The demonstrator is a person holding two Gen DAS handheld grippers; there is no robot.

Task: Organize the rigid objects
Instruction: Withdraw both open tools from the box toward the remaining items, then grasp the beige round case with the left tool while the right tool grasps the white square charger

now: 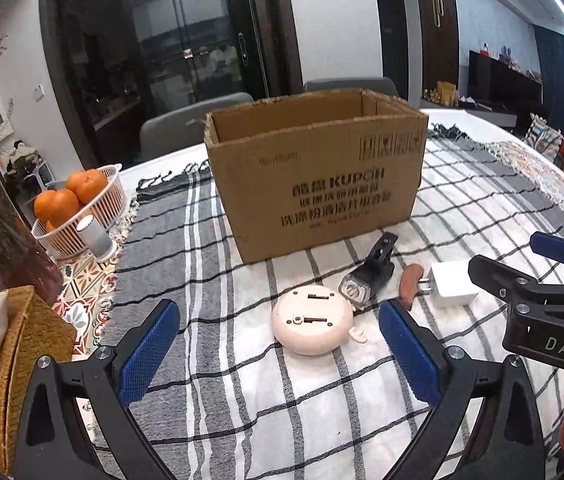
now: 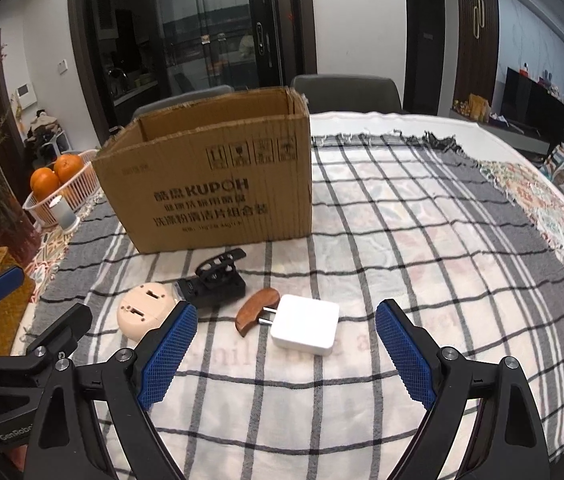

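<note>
Left gripper: the black left gripper with blue ribbed pads (image 1: 279,344) hung over the cloth with its jaws spread wide and empty; the round cream plastic disc with two slots (image 1: 313,320) lay between the pads, touched by neither.
Right gripper: the matching right gripper (image 2: 286,354) was likewise released and empty, the white square plug-in charger (image 2: 306,325) lying on the cloth ahead between its fingers.
Small items: from the charger, a curved brown wooden piece (image 2: 257,310) lay just beside its prongs at 9 o'clock; a black bike-style lamp with clamp (image 2: 217,278) lay at 10 o'clock, the cream disc further toward 9.
Box: the open brown cardboard box with black print (image 2: 217,184) stood at 12 o'clock behind the row.
Table: a grey-and-white checked cloth (image 2: 402,240) covered it.
Edge: a white basket of oranges (image 1: 81,208) sat at 9 o'clock of the box.
</note>
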